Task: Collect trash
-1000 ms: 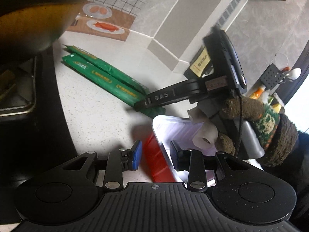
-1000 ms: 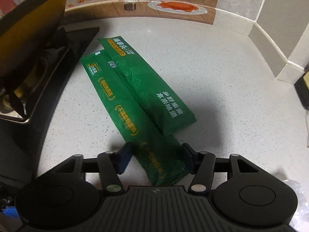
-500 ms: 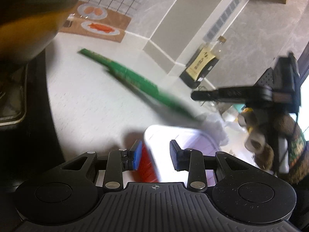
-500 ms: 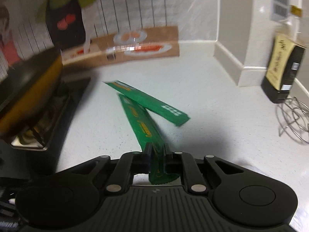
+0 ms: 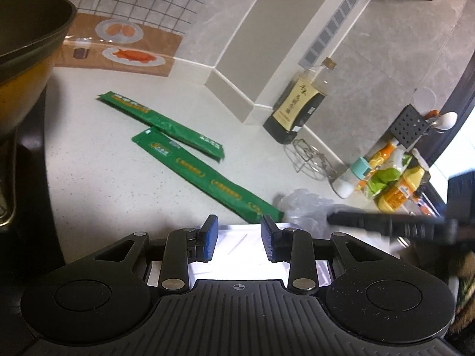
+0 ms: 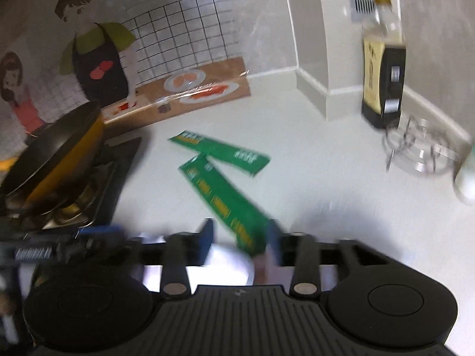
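Released since half a second earlier, the long green foil wrapper (image 5: 207, 178) lay on the white speckled bench (image 5: 104, 154), its end at the pale tray (image 5: 237, 246), both tools spread: right tool (image 6: 240, 237), left tool (image 5: 240, 237).

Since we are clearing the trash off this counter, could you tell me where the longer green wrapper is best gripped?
Grip the longer green wrapper at its near end, by the white tray, coming in low from the tray side. It lies flat and thin, pointing that end toward the grippers; its far end sits by the shorter wrapper.
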### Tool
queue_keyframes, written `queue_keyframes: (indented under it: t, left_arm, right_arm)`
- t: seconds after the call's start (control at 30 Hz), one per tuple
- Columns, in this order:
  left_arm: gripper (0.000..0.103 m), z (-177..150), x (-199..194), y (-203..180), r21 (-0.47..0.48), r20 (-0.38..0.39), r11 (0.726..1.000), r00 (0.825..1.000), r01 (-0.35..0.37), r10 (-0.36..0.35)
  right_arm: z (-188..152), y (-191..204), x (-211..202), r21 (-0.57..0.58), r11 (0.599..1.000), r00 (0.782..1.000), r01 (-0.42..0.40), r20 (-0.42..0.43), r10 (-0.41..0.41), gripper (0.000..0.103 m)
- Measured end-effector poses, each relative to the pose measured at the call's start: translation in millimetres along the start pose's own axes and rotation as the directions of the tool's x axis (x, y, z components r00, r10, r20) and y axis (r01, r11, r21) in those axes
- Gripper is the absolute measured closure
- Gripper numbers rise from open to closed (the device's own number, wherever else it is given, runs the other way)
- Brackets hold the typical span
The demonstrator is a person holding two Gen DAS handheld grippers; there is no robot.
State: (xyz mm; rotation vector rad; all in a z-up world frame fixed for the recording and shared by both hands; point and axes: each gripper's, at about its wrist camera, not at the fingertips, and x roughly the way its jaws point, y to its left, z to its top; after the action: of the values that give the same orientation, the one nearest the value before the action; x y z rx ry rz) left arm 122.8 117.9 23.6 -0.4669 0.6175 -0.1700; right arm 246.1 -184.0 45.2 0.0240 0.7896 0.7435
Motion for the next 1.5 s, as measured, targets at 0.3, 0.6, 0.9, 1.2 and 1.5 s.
queue_keyframes:
  t: [0.3, 0.6, 0.9, 1.2, 1.5]
  left_arm:
    - [0.068, -1.7, -16.7, 2.0, 0.012, 0.045, 0.999, 0.998, -0.042, 0.041]
    - [0.068, 2.4, -31.4, 2.4, 0.015, 0.149, 0.999, 0.988, -0.043, 0.041]
    - [0.068, -9.0, -49.1, -8.2, 0.040, 0.130, 0.999, 0.991, 0.012, -0.017]
    - [0.068, -52.3, 0.4, -44.0, 0.142, -0.127, 0.974, 0.979, 0.177, -0.160]
    - [0.070, -41.9, 21.3, -10.4, 0.111, 0.000, 0.992, 0.998, -0.059, 0.060]
  right_arm:
    - [-41.1, 21.7, 51.3, -0.037, 0.996, 0.986, -0.077, -0.153, 0.071, 0.093]
    - [-4.2, 40.0, 61.9, 0.033, 0.989, 0.989, -0.141, -0.030, 0.142, 0.096]
    - [26.7, 56.6, 105.3, -0.022, 0.991, 0.991, -0.131, 0.033, 0.131, 0.078]
    - [32.1, 8.6, 66.7, 0.016, 1.000, 0.993, 0.008, 0.114, -0.009, 0.057]
    - [15.9, 1.0, 105.8, -0.037, 0.999, 1.000, 0.019, -0.002, -0.019, 0.054]
